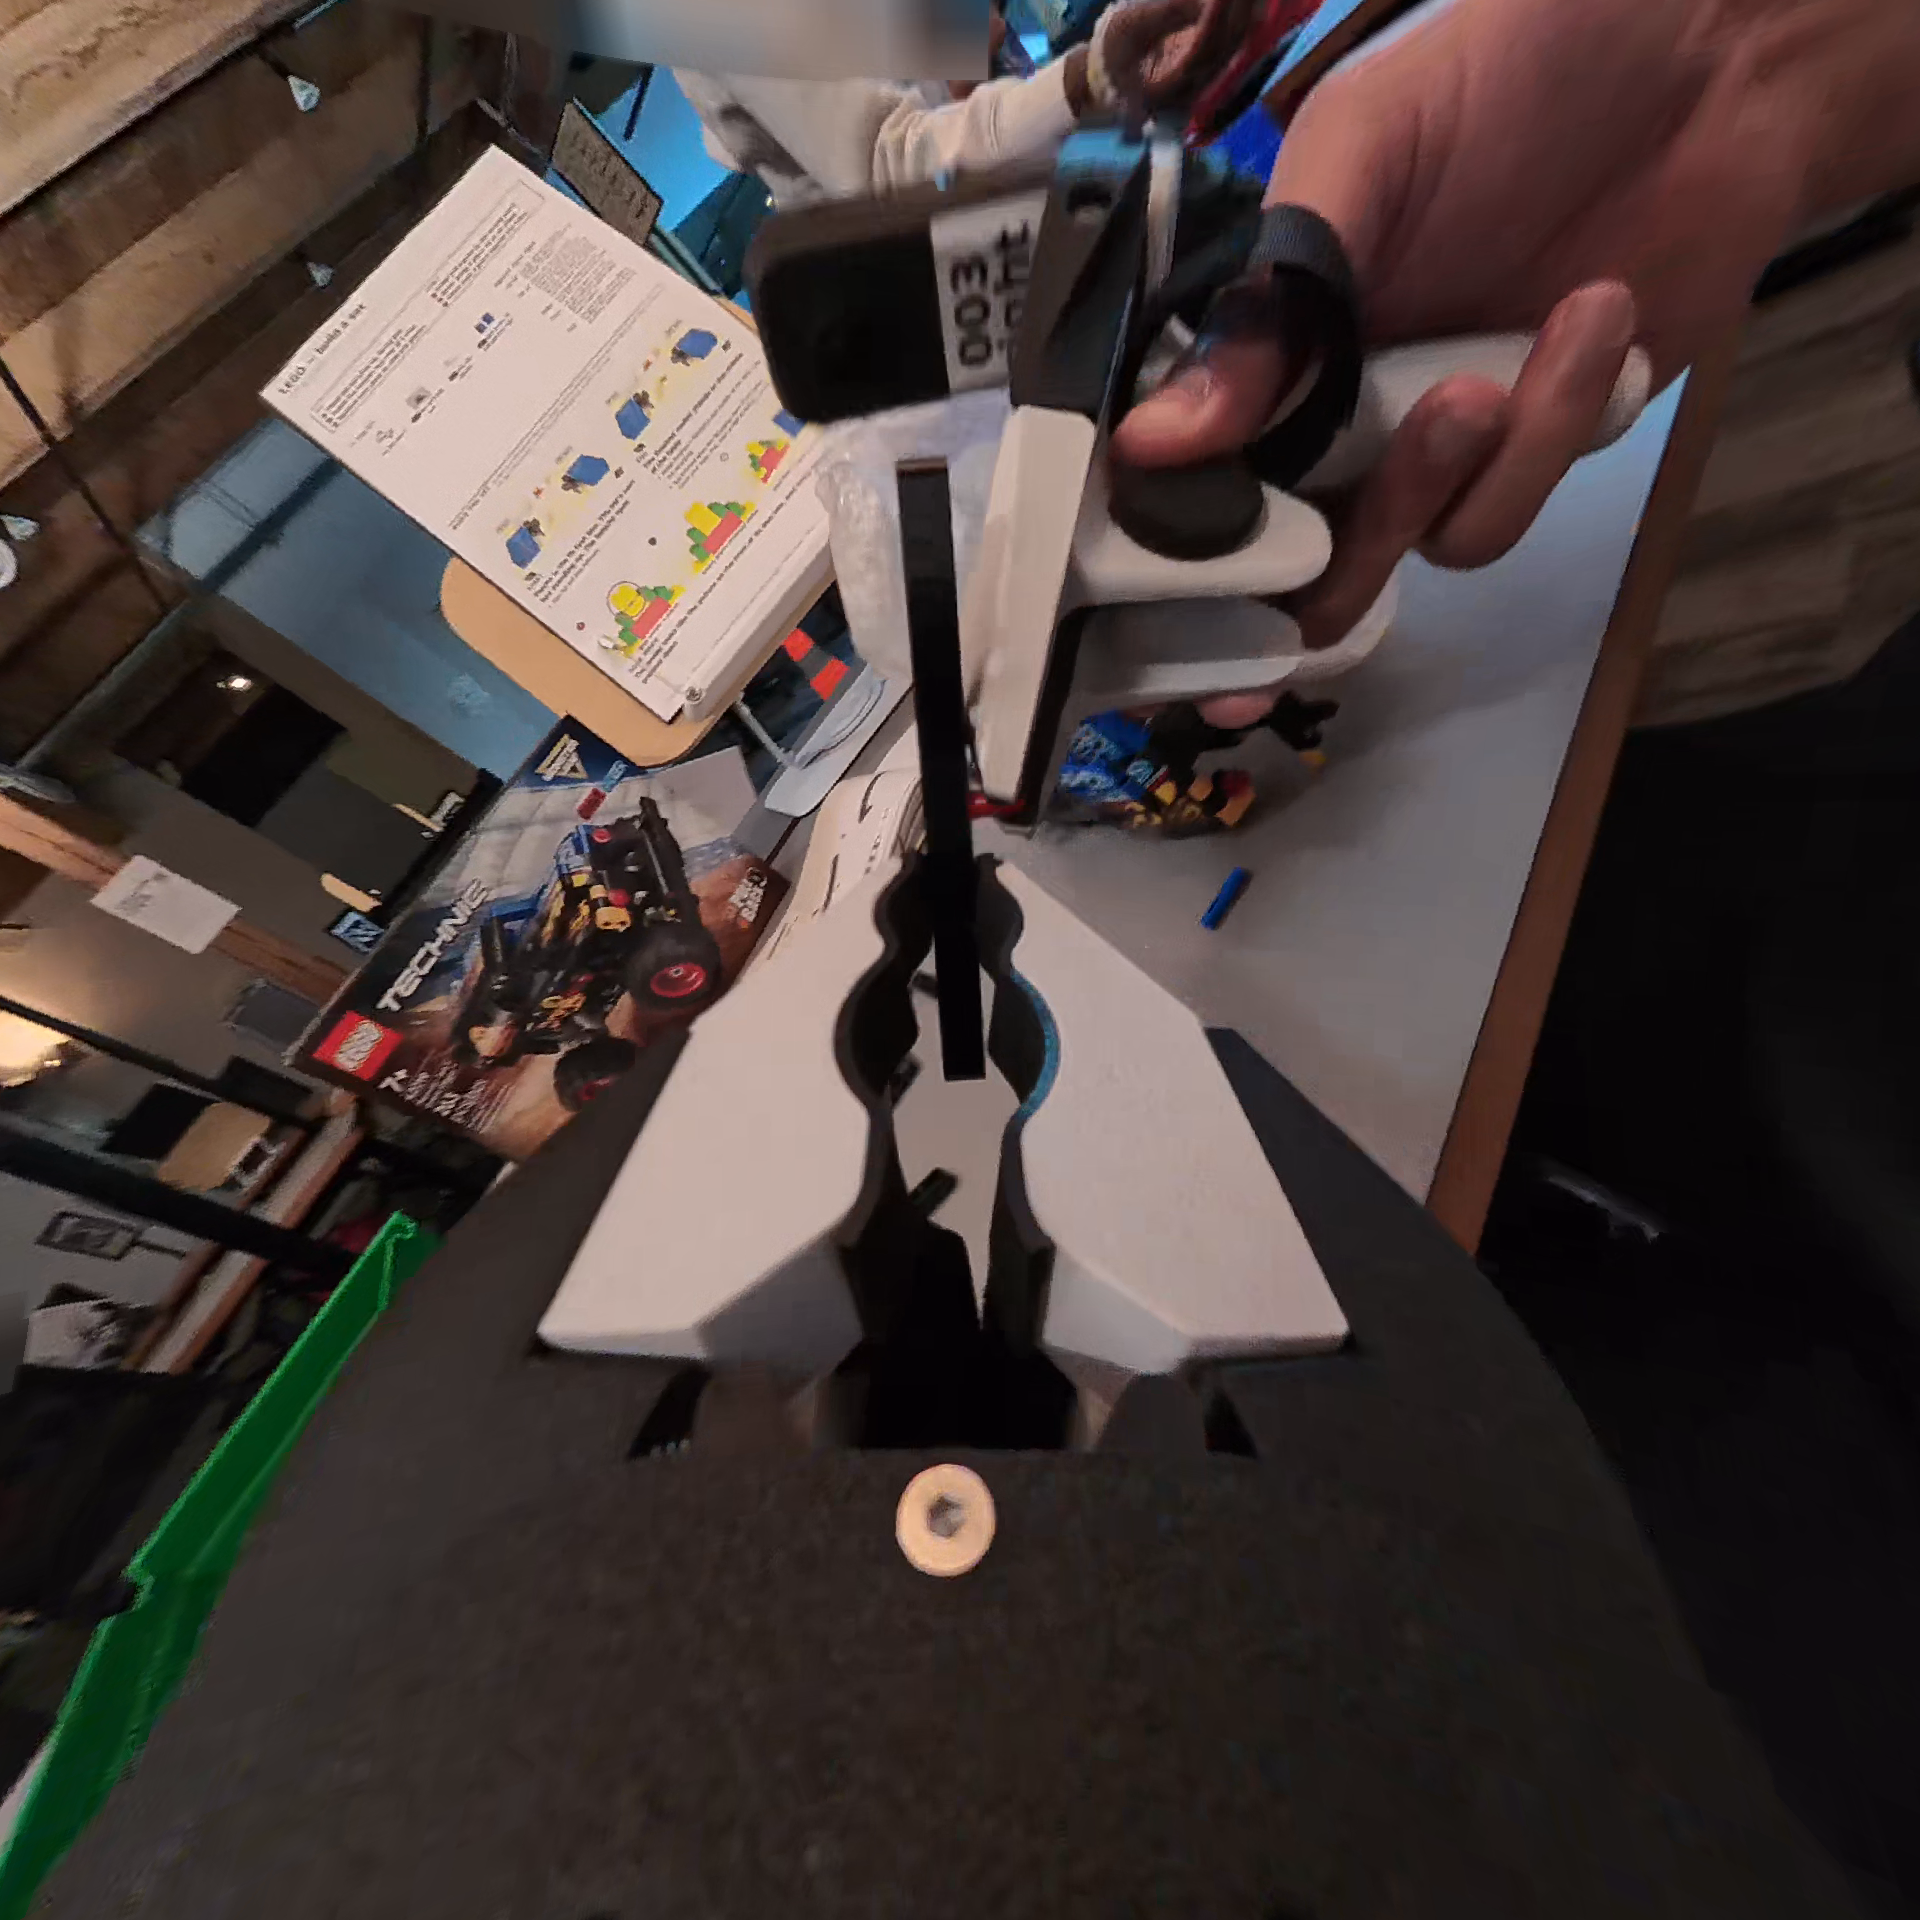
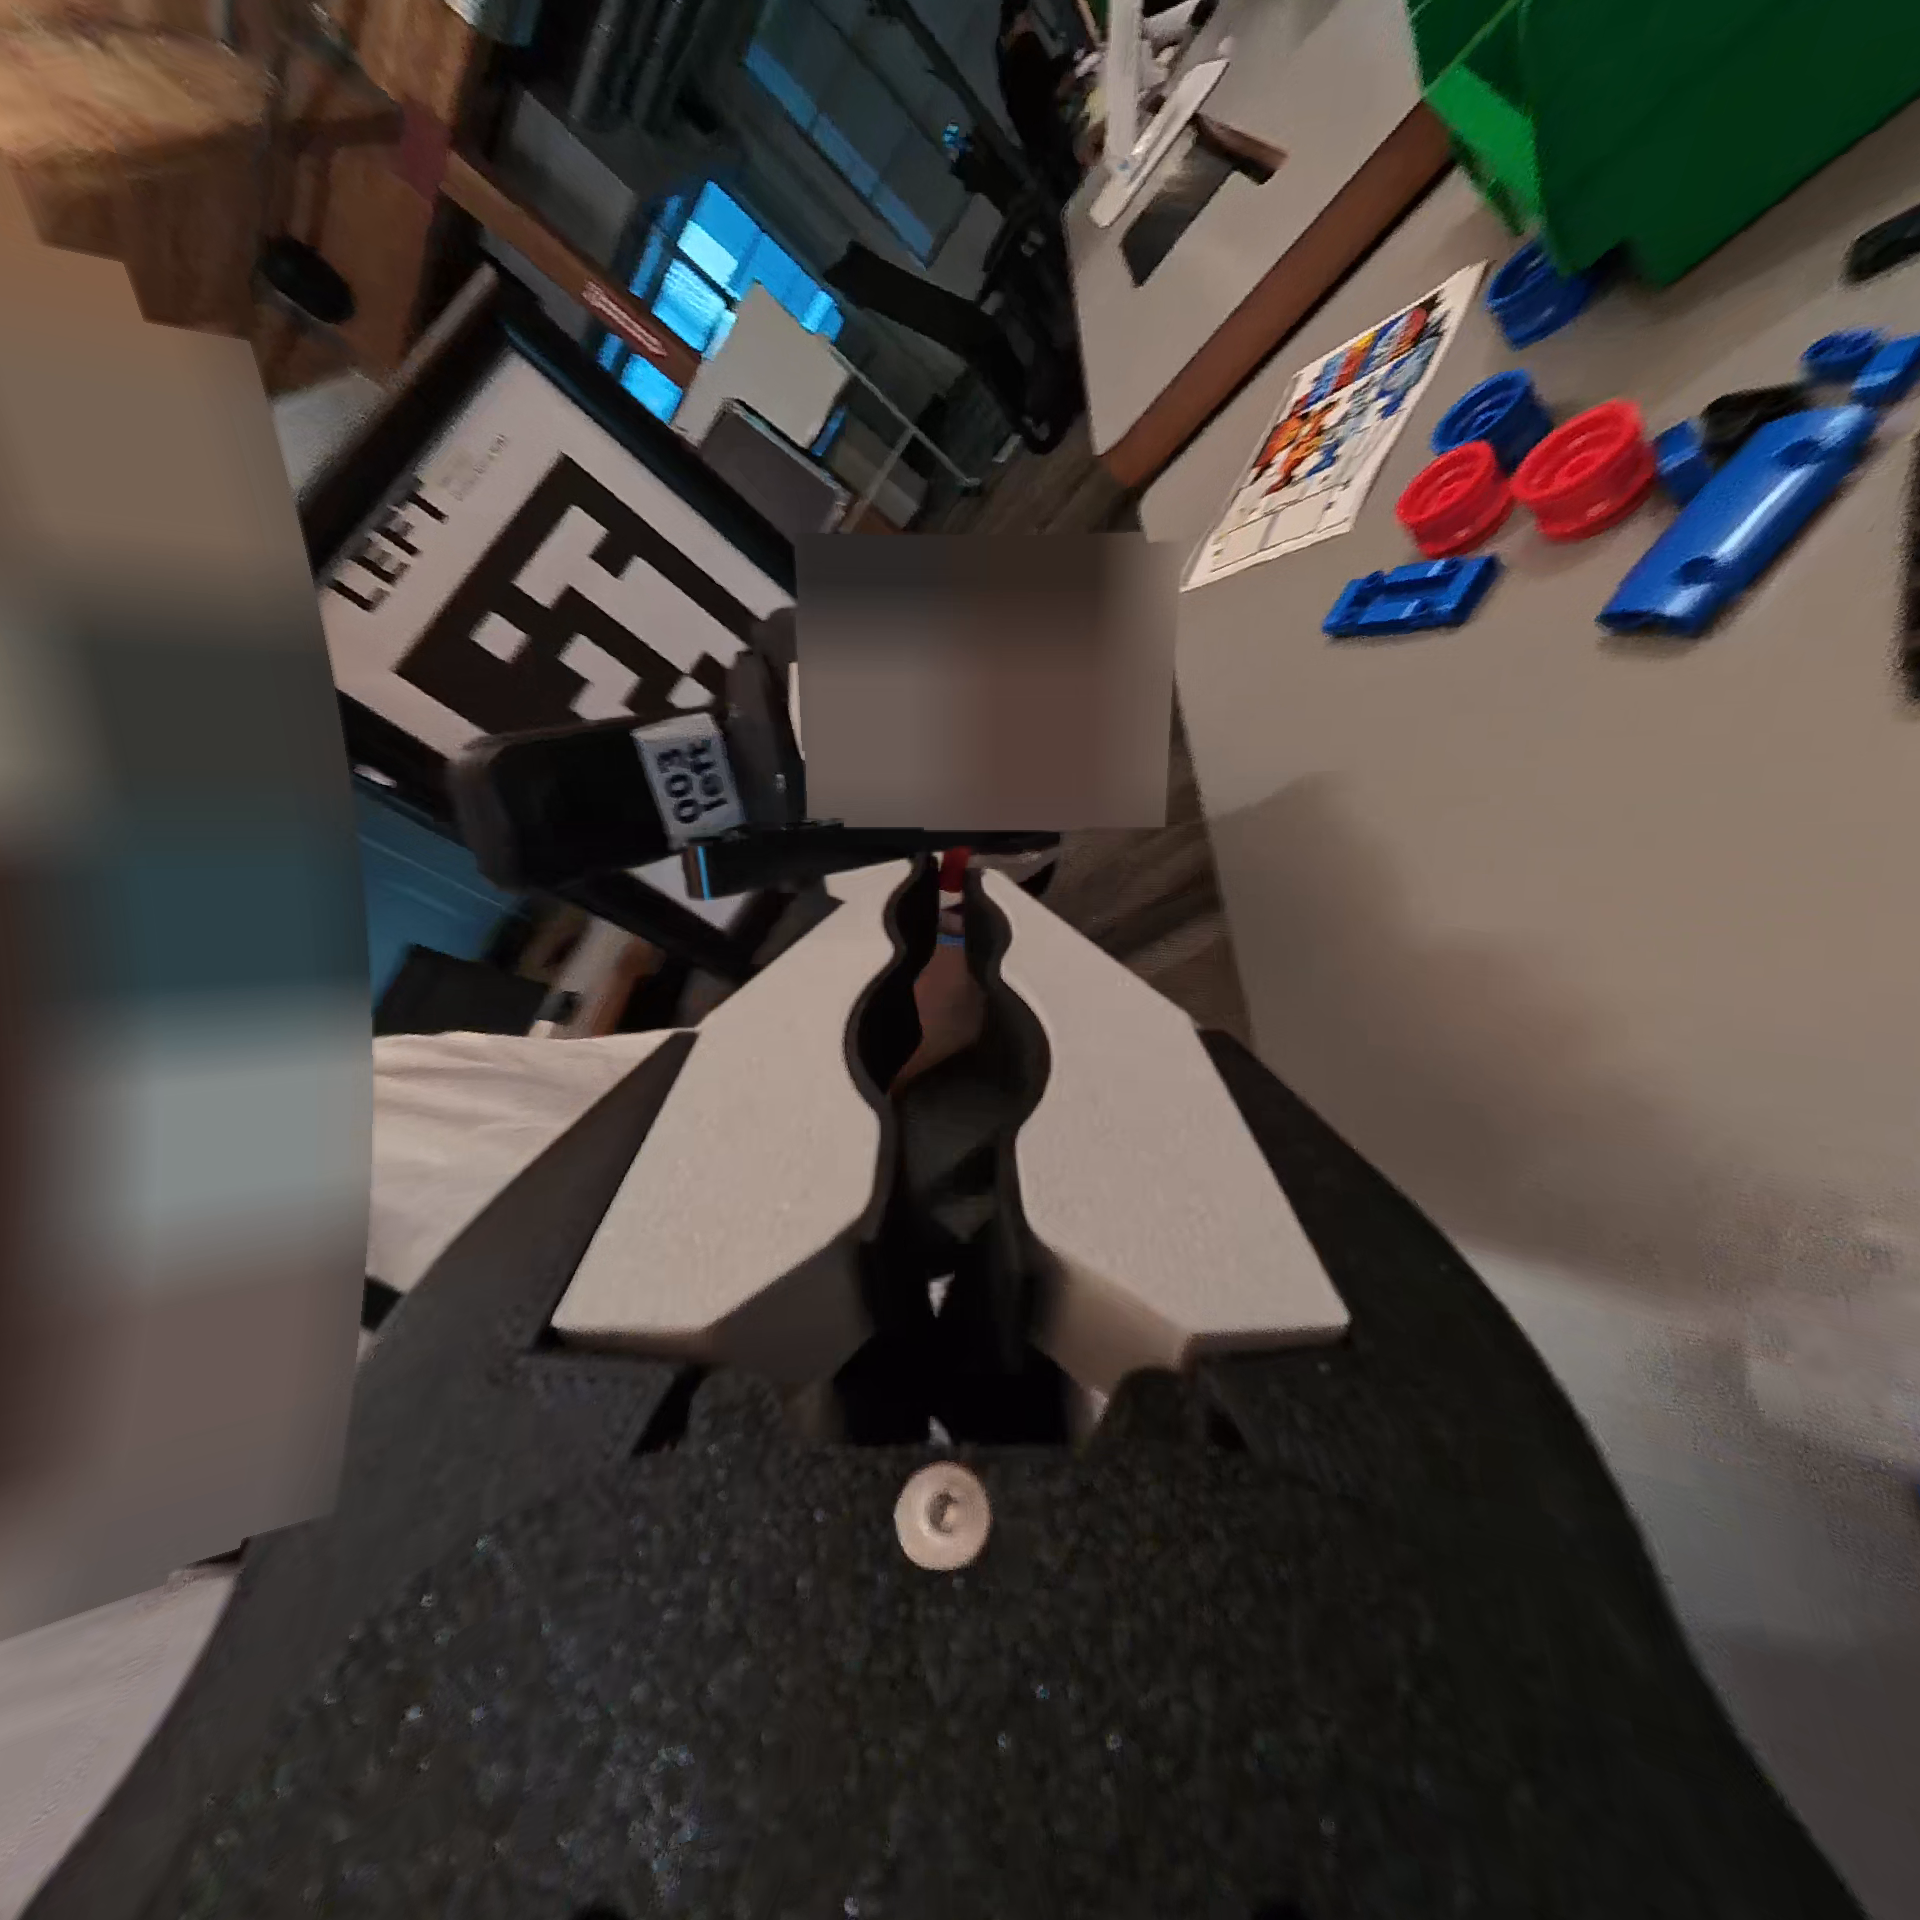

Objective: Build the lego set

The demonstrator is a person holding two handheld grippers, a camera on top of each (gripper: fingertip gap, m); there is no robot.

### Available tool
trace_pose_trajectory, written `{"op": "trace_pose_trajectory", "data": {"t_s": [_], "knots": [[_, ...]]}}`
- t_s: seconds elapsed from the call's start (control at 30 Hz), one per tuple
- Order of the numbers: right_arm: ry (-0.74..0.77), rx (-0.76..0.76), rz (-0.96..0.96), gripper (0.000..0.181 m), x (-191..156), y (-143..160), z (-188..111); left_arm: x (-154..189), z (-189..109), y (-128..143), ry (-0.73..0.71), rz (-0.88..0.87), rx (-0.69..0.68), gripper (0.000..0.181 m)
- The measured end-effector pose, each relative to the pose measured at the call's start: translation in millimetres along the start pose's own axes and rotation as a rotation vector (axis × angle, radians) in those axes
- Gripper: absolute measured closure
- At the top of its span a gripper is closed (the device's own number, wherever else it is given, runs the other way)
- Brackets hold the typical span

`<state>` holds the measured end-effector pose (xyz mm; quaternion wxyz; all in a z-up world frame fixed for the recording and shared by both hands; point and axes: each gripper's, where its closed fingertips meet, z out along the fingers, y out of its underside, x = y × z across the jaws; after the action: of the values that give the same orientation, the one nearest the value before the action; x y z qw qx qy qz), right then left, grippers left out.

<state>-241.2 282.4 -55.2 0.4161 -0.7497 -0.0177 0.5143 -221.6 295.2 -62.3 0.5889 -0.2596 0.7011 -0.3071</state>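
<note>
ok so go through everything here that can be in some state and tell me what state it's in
left gripper: shut on the black beam, near its lower end
black beam: held up off the table
right gripper: shut on a small red pin
red pin: right at the beam, whether inserted is unclear
red wheels: loose on the table
blue pin: lying loose on the table
</note>
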Motion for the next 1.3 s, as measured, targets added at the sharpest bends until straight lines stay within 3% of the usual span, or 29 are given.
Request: {"op": "trace_pose_trajectory", "data": {"t_s": [0.37, 0.83, 1.3], "knots": [[0.432, 0.01, -0.464, 0.177, 29.7, -9.0, 4.4, -7.1, 5.9, 25.0, -0.069, 0.046, -0.164, 0.175], [0.591, -0.05, -0.585, 0.177, 48.3, -6.4, 2.8, -5.1, 10.2, 39.6, -0.129, 0.236, -0.325, 0.175], [0.595, -0.026, -0.57, 0.178, 56.7, -8.1, 4.2, -5.2, 13.2, 48.6, -0.14, 0.242, -0.363, 0.174]]}}
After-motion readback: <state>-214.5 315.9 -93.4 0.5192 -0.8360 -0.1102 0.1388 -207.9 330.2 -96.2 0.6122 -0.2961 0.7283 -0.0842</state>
